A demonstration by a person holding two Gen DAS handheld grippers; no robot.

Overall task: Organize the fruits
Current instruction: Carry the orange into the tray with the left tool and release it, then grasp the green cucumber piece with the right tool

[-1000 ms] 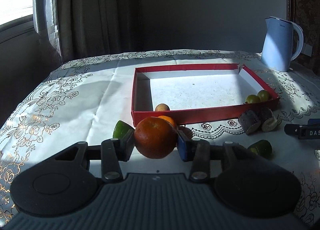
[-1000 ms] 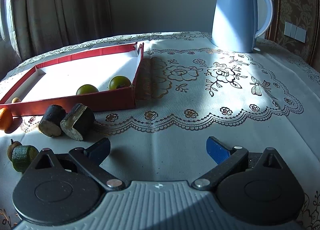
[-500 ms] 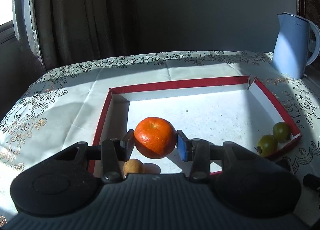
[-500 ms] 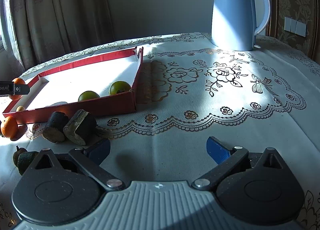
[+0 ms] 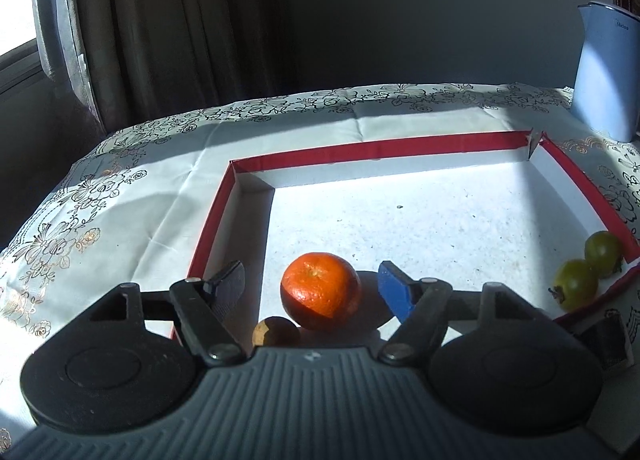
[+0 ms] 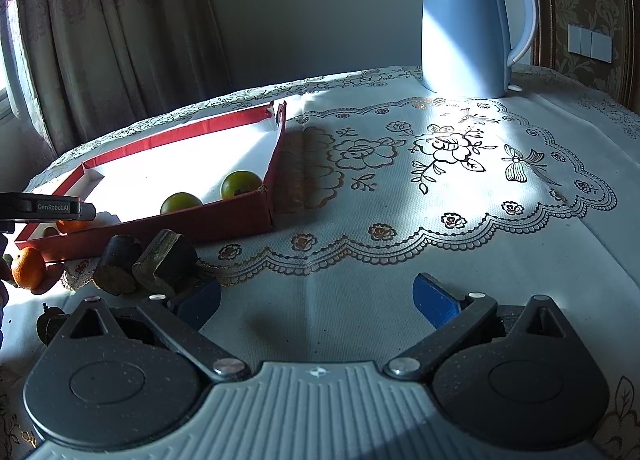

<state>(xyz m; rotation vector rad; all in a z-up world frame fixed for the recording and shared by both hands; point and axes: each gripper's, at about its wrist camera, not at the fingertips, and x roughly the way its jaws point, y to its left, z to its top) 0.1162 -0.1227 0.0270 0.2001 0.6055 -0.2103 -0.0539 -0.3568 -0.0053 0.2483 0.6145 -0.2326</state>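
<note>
Left wrist view: my left claw (image 5: pixel 316 290) sits low centre of frame, over the near-left corner of the red tray (image 5: pixel 376 147). Jaws have just been opening; they now stand apart w/ the tangerine (image 5: pixel 320 296) between them, gap visible on both sides, pads not pressing it. Tangerine rests on the tray's white floor, lower centre. A small tan round fruit (image 5: pixel 276 332) lies just beside it, lower left, partly hidden by my claw body. Two green fruits (image 5: pixel 588 268) sit touching each other at the tray's right edge, mid-right of frame. Tray is on a floral tablecloth (image 5: pixel 120 211); pale blue kettle (image 5: pixel 604 75) upper right, curtain (image 5: pixel 160 19) upper left. Right wrist view: my right claw (image 6: pixel 316 300) is at bottom of frame, jaws wide apart, nothing between them, only cloth underneath. Red tray is at mid-left; the two green fruits are by its near-right corner. My left claw pokes in from the left edge above the tray, w/ an orange fruit showing just under it inside the tray. Outside the tray, lower left: another tangerine (image 6: pixel 28 268), two dark cut chunks (image 6: pixel 144 264) touching each other just in front of the tray wall, and a dark round bit at far lower left, can't tell what. Kettle upper right.
</note>
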